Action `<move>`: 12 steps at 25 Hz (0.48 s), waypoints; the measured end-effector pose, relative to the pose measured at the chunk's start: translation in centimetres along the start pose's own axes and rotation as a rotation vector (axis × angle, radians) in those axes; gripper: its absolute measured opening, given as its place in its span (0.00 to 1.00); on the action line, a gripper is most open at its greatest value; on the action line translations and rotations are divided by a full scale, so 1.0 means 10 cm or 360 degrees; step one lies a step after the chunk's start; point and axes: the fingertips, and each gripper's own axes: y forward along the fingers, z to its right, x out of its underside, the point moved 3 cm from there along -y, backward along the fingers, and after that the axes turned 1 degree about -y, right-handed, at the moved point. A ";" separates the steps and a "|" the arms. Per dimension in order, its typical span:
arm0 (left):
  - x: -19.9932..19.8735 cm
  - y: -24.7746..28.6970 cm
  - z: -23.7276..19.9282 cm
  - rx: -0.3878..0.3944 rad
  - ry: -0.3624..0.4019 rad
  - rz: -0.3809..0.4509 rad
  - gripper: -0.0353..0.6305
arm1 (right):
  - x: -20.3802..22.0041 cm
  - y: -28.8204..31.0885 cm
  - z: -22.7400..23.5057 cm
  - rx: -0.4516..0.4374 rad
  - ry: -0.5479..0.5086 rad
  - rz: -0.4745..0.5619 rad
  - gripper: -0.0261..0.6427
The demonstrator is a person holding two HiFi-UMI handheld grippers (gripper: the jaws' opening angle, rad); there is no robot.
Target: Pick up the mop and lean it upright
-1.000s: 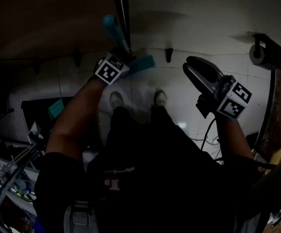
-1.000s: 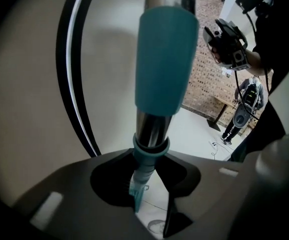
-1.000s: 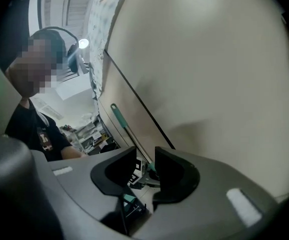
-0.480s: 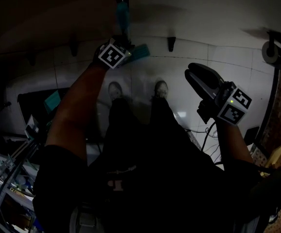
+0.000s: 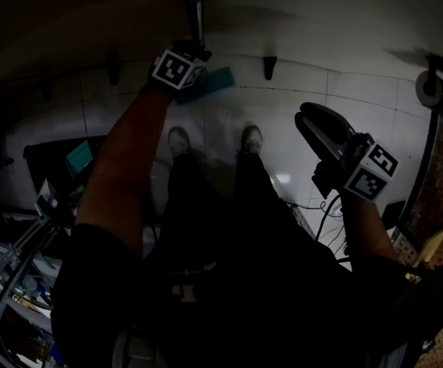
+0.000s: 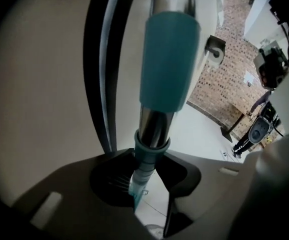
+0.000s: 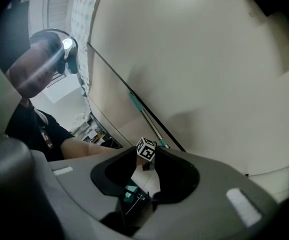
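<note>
The left gripper [image 6: 145,171] has its fingers clamped on the mop [image 6: 167,59] pole, holding it upright where the floor [image 5: 283,148] meets the wall [image 5: 344,29]. The right gripper [image 7: 144,176] hangs empty, fingers apart, free to steady the pole.

Probably a washroom: white tiles [image 5: 359,102], wall-mounted paper roll [image 5: 427,88] (dim view).

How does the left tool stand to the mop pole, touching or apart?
Touching. In the left gripper view the left tool is closed on the pole, with no gap.
</note>
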 end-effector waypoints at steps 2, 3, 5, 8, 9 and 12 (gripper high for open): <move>0.01 -0.01 -0.01 -0.0013 -0.0038 0.0020 0.25 | -0.01 0.01 0.00 -0.0002 0.0002 -0.0002 0.23; 0.02 -0.01 -0.02 -0.0015 -0.0044 0.0024 0.25 | -0.01 0.01 0.00 -0.0002 0.0003 -0.0002 0.23; 0.01 -0.01 -0.03 -0.0007 -0.0036 0.0012 0.25 | -0.02 0.02 -0.01 0.0000 0.0001 -0.0002 0.23; 0.04 -0.03 -0.06 -0.0023 -0.0051 -0.0014 0.25 | -0.01 0.01 -0.02 0.0005 0.0006 0.0001 0.22; 0.05 -0.03 -0.09 -0.0050 -0.0081 -0.0008 0.25 | -0.01 0.02 -0.01 0.0004 0.0012 0.0001 0.22; 0.05 -0.05 -0.22 -0.0128 -0.0190 0.0018 0.25 | 0.00 0.02 0.00 -0.0002 0.0025 0.0002 0.22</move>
